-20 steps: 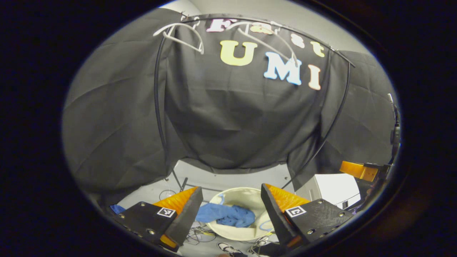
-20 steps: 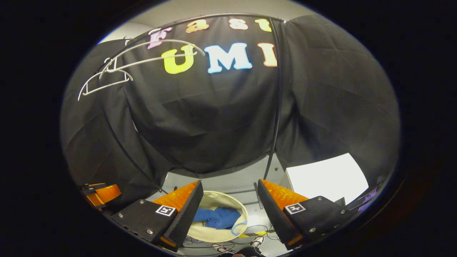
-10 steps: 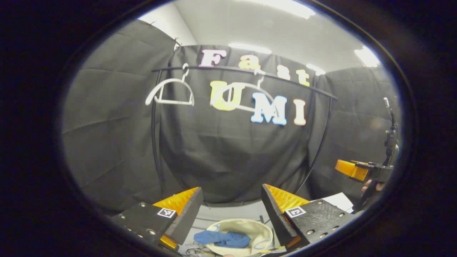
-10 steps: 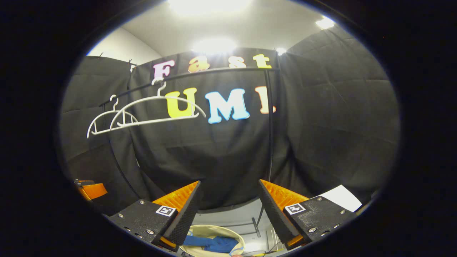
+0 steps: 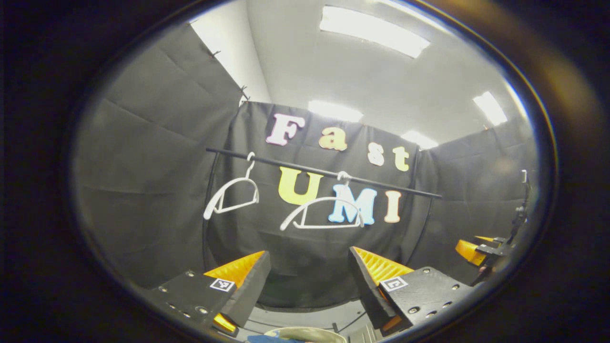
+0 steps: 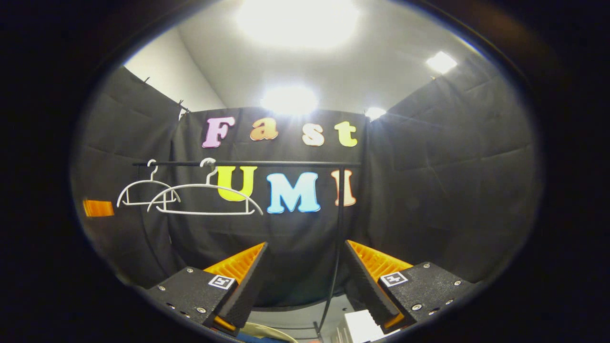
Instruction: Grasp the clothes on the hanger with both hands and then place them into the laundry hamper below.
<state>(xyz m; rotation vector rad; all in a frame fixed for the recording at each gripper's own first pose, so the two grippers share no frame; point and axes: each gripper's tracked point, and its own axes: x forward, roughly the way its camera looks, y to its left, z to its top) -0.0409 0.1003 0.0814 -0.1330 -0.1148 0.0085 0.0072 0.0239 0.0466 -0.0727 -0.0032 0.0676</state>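
Two thin white wire-like hangers [image 5: 322, 213] were seen bare on a black rail [image 5: 324, 172] before creased black cloth. The left hand-held gripper [image 5: 309, 281] was tilted upward toward rail and ceiling, its ridged, wedge-shaped fingers spread wide with nothing between them. The right hand-held gripper [image 6: 305, 275] was posed likewise, fingers apart and empty. At the bottom edge of the left gripper view, the pale round rim of the hamper [image 5: 310, 332] was shown with a sliver of blue clothes [image 5: 267, 338] inside. In the right gripper view, a white box [image 6: 363, 325] was seen low beside the rail's upright.
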